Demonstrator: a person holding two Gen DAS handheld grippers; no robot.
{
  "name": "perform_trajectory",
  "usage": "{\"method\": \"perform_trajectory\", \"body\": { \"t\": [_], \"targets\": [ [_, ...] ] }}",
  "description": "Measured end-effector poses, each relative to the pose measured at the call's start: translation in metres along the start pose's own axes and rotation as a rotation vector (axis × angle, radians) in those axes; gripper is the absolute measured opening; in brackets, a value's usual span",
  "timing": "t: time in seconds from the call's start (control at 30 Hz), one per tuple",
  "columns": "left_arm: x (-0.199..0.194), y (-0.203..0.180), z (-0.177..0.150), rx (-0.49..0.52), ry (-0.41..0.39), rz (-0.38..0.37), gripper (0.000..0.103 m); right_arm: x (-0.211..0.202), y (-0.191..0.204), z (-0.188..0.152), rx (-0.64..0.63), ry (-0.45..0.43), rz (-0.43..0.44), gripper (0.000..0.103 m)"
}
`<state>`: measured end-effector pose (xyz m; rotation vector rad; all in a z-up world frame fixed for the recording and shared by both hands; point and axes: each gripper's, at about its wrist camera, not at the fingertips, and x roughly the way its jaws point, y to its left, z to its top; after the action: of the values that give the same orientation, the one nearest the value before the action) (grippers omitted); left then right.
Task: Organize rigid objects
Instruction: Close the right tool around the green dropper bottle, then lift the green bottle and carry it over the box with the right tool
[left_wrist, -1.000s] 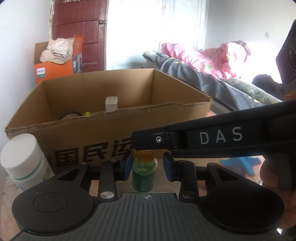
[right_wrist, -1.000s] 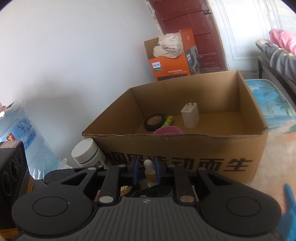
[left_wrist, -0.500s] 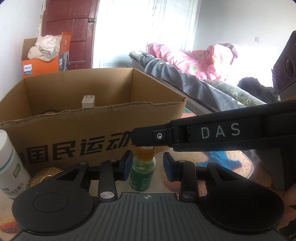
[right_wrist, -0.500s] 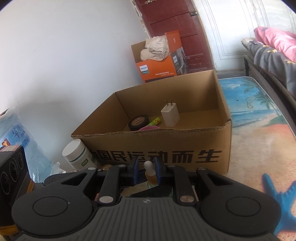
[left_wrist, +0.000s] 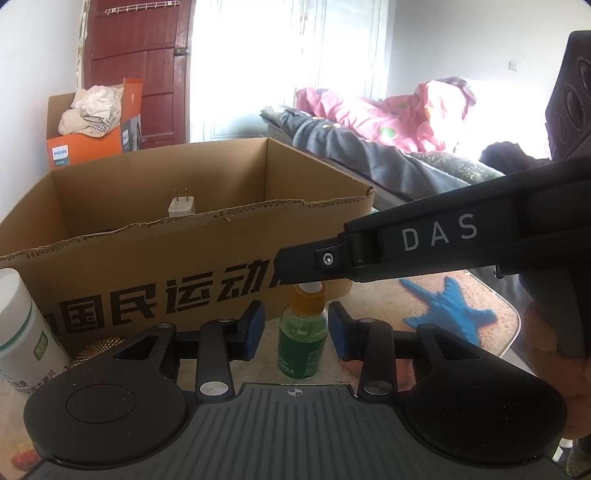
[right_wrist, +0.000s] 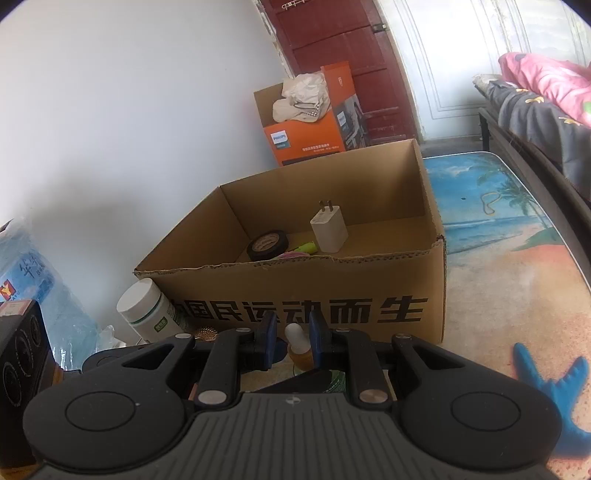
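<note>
A small green dropper bottle with an orange collar and white bulb stands on the mat in front of the cardboard box. My left gripper straddles its body; the jaws are opening, with a gap on each side of the glass. From the right, my right gripper reaches in over the bottle, one black finger lying across its top. In the right wrist view that gripper is shut on the bottle's white bulb. The box holds a white charger, a black tape roll and a yellow-green item.
A white jar and a gold mesh piece sit at the box's left front corner. An orange carton stands by the red door. A bed runs along the right. A blue bag lies at the left wall.
The left gripper's pads have spread a little wider around the bottle. Both views have swung slightly sideways in front of the box. The right gripper stays shut on the bulb.
</note>
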<state>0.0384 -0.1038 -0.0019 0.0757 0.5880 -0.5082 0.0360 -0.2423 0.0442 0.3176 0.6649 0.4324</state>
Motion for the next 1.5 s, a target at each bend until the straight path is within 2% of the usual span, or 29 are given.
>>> {"method": "perform_trajectory", "body": {
  "t": [0.1, 0.43, 0.67, 1.1, 1.23, 1.5],
  "targets": [
    [0.001, -0.004, -0.002, 0.025, 0.002, 0.007, 0.038, 0.000, 0.000, 0.000, 0.009, 0.001, -0.003, 0.021],
    [0.007, -0.002, -0.008, 0.001, 0.051, -0.025, 0.038, 0.001, -0.006, -0.006, 0.034, 0.009, 0.005, 0.023],
    [0.003, -0.002, -0.010, -0.029, 0.052, -0.095, 0.038, -0.006, -0.010, -0.008, 0.040, 0.009, -0.011, 0.023],
    [0.024, -0.011, -0.015, 0.062, 0.092, -0.030, 0.037, -0.008, -0.012, -0.012, 0.040, 0.010, -0.011, 0.024],
    [0.027, -0.010, -0.015, 0.044, 0.097, -0.039, 0.032, -0.007, -0.011, -0.012, 0.036, 0.010, -0.011, 0.024],
    [0.025, -0.010, -0.013, 0.045, 0.114, -0.038, 0.032, -0.007, -0.009, -0.013, 0.025, 0.015, -0.010, 0.024]
  ]
}}
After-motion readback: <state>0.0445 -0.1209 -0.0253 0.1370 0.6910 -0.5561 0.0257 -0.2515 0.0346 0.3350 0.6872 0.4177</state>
